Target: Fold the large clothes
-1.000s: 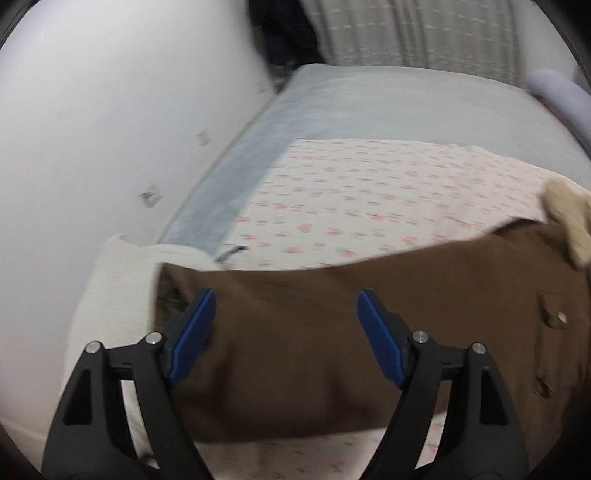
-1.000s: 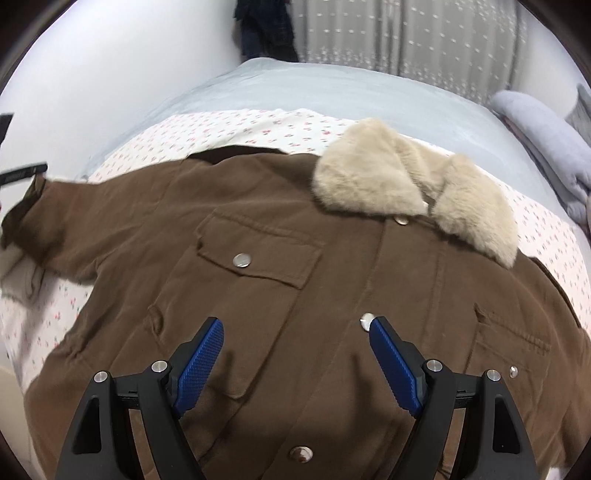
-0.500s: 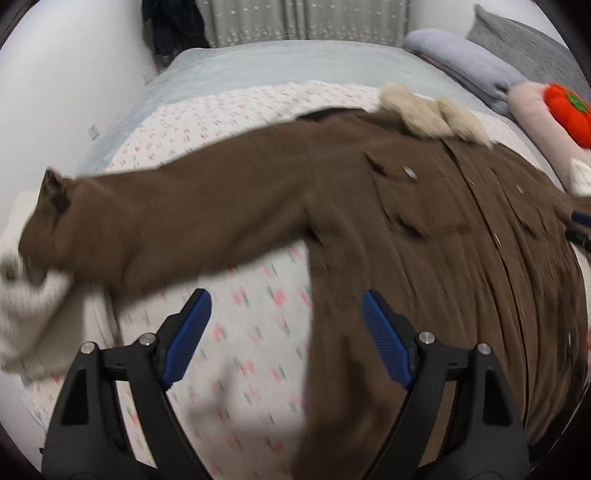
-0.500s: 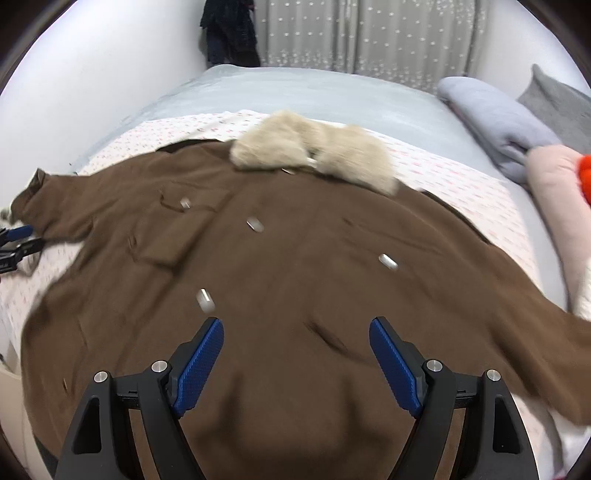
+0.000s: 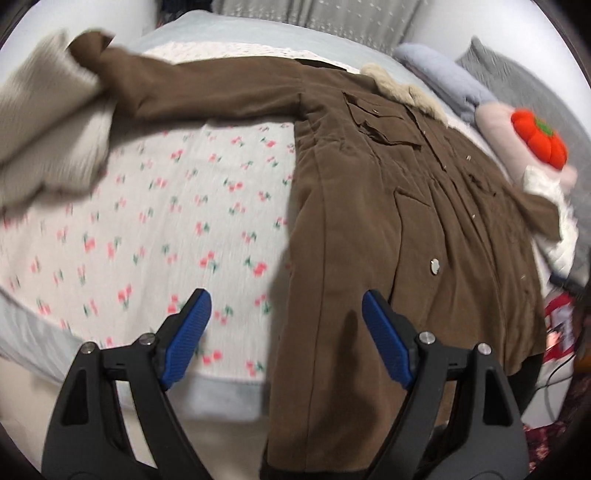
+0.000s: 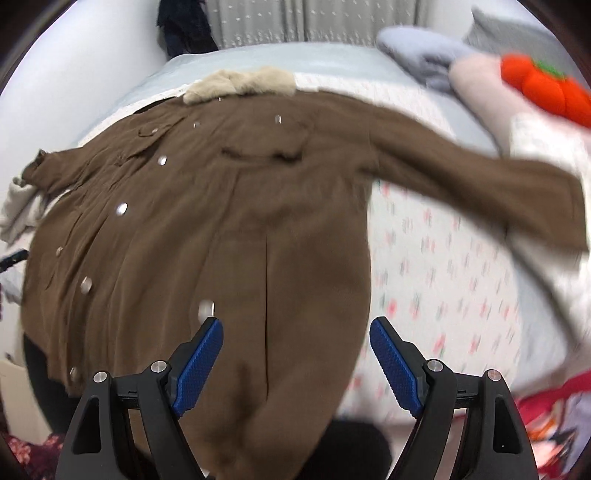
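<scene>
Brown coat [image 5: 369,206] is spread on the bed [image 5: 155,206], sleeves reaching a cream sweater [image 5: 48,122] and pillows [image 6: 424,55]; both grippers [image 5: 284,332] [image 6: 295,354] are held spread, empty.

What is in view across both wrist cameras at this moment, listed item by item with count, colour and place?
coat: one, brown with beige fur collar and metal snaps, spread front-up on the bed, hem hanging over the near edge, both sleeves stretched out sideways
sheet: one, white with small red cherry print, under the coat
bed cover: one, pale grey-blue, beneath the sheet
knit garment: one, cream, by the far sleeve end in the left wrist view
pillows: pale blue, grey and pink, at the bed's head side
plush pumpkin: one, orange with green top, on the pink pillow
curtain: grey, dotted, behind the bed
left gripper: black, blue pads, open over the coat's side edge
right gripper: black, blue pads, open over the coat's lower part
</scene>
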